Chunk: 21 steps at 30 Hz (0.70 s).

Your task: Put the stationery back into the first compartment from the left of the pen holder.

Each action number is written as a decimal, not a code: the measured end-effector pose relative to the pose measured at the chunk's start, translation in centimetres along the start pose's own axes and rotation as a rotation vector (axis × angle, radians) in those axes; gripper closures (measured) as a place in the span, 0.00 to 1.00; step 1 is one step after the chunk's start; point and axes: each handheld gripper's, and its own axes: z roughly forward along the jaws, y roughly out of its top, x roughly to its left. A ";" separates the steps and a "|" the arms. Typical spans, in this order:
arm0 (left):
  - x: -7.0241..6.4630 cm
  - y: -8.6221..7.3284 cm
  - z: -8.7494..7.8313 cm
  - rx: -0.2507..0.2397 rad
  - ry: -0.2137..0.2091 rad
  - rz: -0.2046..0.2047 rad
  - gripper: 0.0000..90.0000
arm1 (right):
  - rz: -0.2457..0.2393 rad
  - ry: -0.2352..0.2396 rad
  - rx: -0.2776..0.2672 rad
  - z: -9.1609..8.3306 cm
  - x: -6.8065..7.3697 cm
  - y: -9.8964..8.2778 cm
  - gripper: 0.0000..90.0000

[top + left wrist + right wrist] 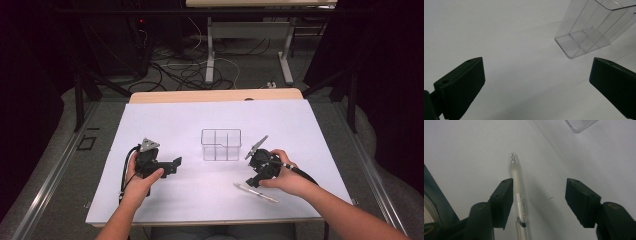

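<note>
likely the half-released right claw (539, 202), straddling the pen (518, 195) off-centre, nudges it rolling across the counter (165, 125) when clenching.

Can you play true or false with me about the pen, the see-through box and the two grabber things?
1. The pen lies flat on the white table. True.
2. The right gripper has squeezed the pen tight. False: its jaws stand apart with the pen lying between them, close to one jaw.
3. The clear box stands in the middle of the table, divided into compartments. True.
4. The pen is already inside the clear box. False: it lies on the table, near the right gripper.
5. The left gripper is holding the box. False: its jaws are wide open with nothing between them, and the box stands apart from it.
</note>
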 end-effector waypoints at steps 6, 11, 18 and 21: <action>0.0 0.0 0.1 0.005 -0.010 0.001 0.00 | 0.008 0.023 0.037 -0.1 -0.2 0.5 0.60; 0.0 0.0 0.0 0.007 -0.013 0.000 0.00 | 0.000 0.055 0.070 0.0 0.0 0.7 0.62; 0.0 -0.1 0.1 0.012 -0.016 0.006 0.00 | -0.032 0.033 0.103 0.5 0.7 1.5 0.62; 0.0 -0.1 0.1 0.011 -0.017 0.006 0.00 | -0.041 0.027 0.114 0.8 1.0 1.8 0.64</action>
